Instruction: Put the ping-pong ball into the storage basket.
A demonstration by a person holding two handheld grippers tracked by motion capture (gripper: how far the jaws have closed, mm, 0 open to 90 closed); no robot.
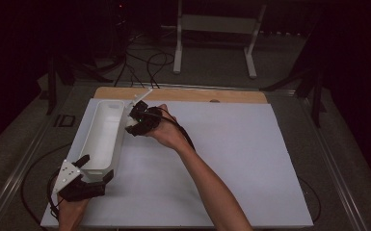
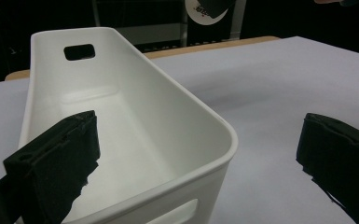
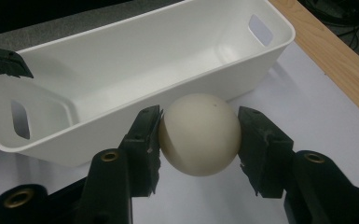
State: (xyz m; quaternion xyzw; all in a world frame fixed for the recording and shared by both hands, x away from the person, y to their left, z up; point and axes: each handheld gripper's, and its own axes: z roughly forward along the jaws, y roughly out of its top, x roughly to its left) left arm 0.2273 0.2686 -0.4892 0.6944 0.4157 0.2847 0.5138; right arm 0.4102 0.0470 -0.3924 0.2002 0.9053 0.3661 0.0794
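Your right gripper (image 3: 199, 135) clamps the ball (image 3: 199, 134) beside the bin (image 3: 135, 70); left gripper (image 2: 198, 154) open. Next, lift it over the rim.

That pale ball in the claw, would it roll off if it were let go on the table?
Probably yes: the ball is smooth and round, with no flat side. It looks hard, keeping its shape between the right claw pads. Its sheen hints that it may be slippery, so a loose grip could drop it.

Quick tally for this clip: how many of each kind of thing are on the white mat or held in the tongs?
White bin: 1
Cream ball, clamped in the right tongs: 1
Total: 2
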